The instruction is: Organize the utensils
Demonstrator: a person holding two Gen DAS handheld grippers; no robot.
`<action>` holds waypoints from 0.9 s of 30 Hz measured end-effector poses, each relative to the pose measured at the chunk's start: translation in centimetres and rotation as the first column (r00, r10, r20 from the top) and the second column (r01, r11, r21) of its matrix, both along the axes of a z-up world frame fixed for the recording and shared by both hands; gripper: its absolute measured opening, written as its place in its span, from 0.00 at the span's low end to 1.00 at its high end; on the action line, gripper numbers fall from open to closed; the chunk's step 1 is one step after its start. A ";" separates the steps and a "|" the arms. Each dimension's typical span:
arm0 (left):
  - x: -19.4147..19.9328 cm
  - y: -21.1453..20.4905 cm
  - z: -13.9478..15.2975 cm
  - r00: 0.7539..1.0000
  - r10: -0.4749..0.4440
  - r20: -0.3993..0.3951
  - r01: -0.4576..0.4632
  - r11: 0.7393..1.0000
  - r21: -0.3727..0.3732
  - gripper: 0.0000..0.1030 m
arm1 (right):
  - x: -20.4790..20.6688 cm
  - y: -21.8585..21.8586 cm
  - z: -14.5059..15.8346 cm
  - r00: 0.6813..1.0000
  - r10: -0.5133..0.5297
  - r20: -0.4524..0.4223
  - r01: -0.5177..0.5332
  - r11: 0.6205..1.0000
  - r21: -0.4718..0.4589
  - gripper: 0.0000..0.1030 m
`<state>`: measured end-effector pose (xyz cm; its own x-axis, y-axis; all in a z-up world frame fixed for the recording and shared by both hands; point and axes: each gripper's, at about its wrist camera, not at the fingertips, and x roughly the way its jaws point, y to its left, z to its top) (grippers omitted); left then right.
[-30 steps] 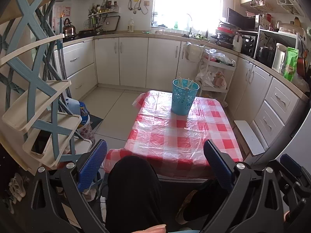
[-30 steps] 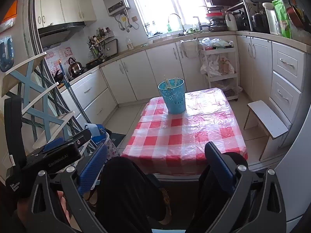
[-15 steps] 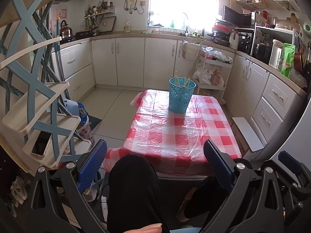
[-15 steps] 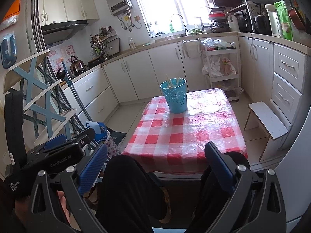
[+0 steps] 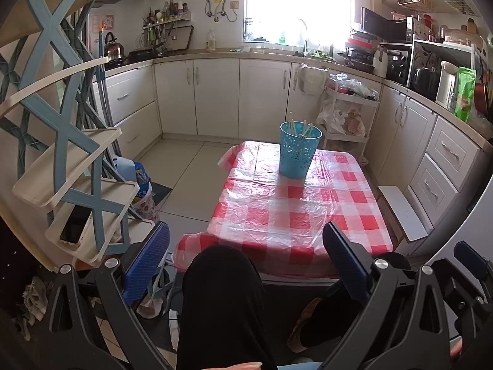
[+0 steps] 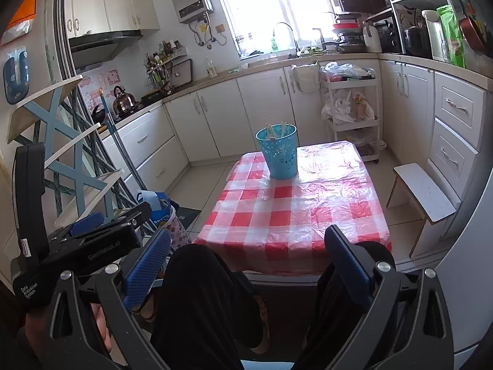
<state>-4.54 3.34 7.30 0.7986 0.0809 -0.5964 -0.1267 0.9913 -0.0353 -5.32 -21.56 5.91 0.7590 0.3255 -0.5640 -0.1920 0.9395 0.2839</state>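
We hold both grippers low and back from the red-and-white checked plastic tablecloth (image 5: pixel 295 212), nothing in either.

To the left of that cloth stands a cream and blue cross-braced tiered rack (image 5: pixel 61 141), with a dark phone (image 5: pixel 75 225) lying on a low tray. Our left gripper (image 5: pixel 246 265) has its blue-padded fingers (image 5: pixel 146 265) spread wide and empty, a black-clad knee (image 5: pixel 222 293) between them. On the far end of the cloth, upright, sits the perforated turquoise plastic bucket (image 5: pixel 299 154), pale chopsticks (image 5: pixel 303 128) poking above its rim. Our right gripper (image 6: pixel 248 269) likewise gapes wide with nothing held, near the cloth's front edge. To the right of the cloth stands a small white wooden stool (image 6: pixel 423 195), beside the cream drawers (image 6: pixel 456 129).
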 end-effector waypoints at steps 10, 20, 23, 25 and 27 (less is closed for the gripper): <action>0.0 0.0 0.2 1.000 -0.010 -0.001 0.010 1.000 -0.007 0.93 | -0.2 0.1 0.0 1.000 0.002 0.002 -0.002 1.000 -0.003 0.93; -0.1 -0.4 0.0 1.000 -0.014 0.004 0.014 1.000 0.002 0.93 | -0.2 0.2 -0.1 1.000 0.002 0.002 -0.002 1.000 -0.003 0.93; -0.1 -0.4 0.0 1.000 -0.014 0.005 0.014 1.000 -0.001 0.93 | -0.2 0.2 -0.1 1.000 0.002 0.001 -0.002 1.000 -0.002 0.93; -0.1 -0.4 -0.1 1.000 -0.013 0.003 0.013 1.000 0.001 0.93 | -0.2 0.2 -0.1 1.000 0.002 0.001 -0.002 1.000 -0.002 0.93; -0.1 -0.4 0.0 1.000 -0.013 0.003 0.013 1.000 0.002 0.93 | -0.2 0.2 -0.1 1.000 0.003 0.001 -0.003 1.000 -0.002 0.93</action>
<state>-4.63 2.95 7.30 0.8016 0.0715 -0.5935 -0.1136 0.9929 -0.0339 -5.53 -21.35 5.85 0.7589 0.3263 -0.5636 -0.1950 0.9396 0.2814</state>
